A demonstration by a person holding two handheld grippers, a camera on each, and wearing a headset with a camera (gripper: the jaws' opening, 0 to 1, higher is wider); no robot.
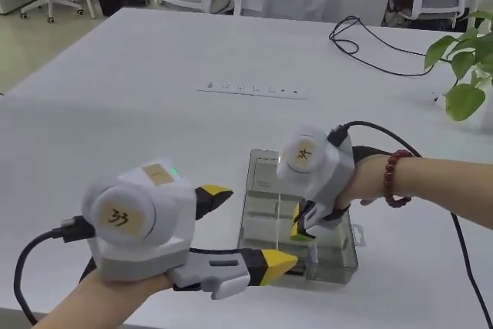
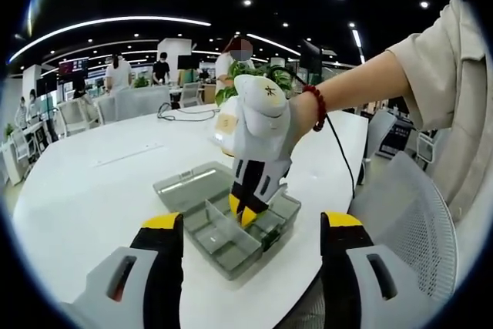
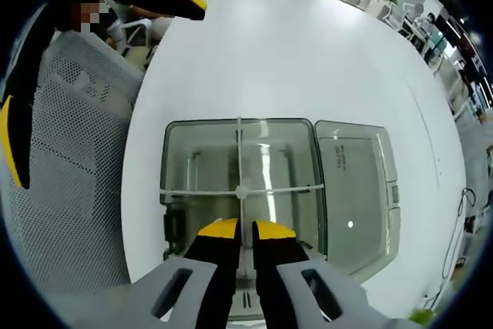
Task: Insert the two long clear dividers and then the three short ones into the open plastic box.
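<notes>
The clear plastic box point(image 1: 333, 266) lies open near the table's front edge, its lid point(image 1: 266, 166) folded flat on the far side. My right gripper point(image 1: 299, 226) points down into it. In the right gripper view, one clear divider point(image 3: 239, 152) runs the length of the box point(image 3: 166, 161) and passes between the nearly closed jaws of the right gripper point(image 3: 245, 230). A second clear divider point(image 3: 281, 189) crosses it. My left gripper point(image 1: 254, 226) hovers left of the box, open, with nothing between its jaws. From the left gripper point(image 2: 253, 223), the right gripper point(image 2: 246, 209) stands in the box point(image 2: 231, 258).
A white power strip point(image 1: 250, 88) lies mid-table and a black cable point(image 1: 370, 44) loops at the far right. A green plant point(image 1: 466, 67) stands at the right edge. A mesh chair point(image 3: 77, 152) sits by the table's front edge. Office chairs line the far side.
</notes>
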